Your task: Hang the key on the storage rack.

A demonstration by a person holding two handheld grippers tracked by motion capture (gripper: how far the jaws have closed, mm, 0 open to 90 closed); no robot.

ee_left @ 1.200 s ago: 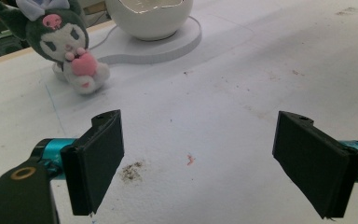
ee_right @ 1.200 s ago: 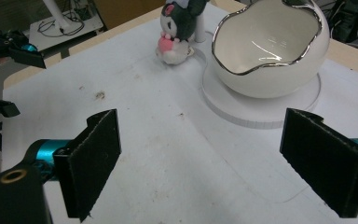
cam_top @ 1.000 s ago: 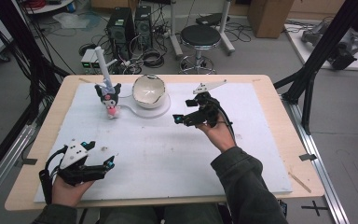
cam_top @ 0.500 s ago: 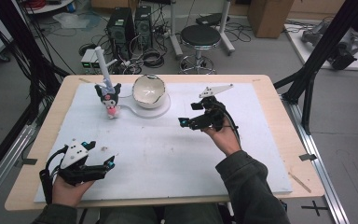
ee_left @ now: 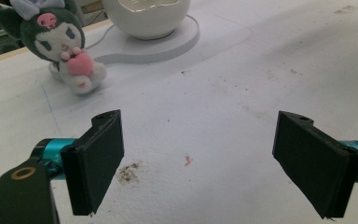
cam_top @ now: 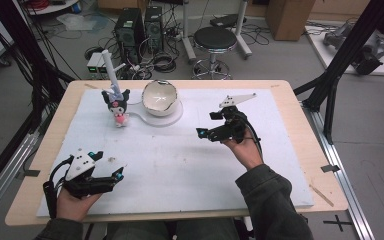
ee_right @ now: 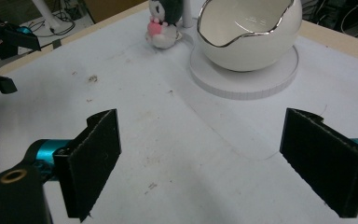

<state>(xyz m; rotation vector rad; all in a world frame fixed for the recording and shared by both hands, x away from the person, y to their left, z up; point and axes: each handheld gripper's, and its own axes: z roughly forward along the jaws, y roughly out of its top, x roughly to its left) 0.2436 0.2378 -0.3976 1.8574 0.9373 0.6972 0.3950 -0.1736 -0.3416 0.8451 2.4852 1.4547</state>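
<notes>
No writing was legible. The black-and-white plush toy (cam_top: 116, 103) hugged a pink heart upper left; both the left tongs (cam_top: 121, 172) and right tongs (cam_top: 204, 133) gaped, released.

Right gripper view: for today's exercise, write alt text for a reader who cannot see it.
Two black fingers of the right gripper stand wide apart with nothing between them, above a white table cover. Beyond them a white egg-shaped bowl with a jagged rim sits on a round white base, and a small dark plush toy holding a pink heart stands to its left.
</notes>
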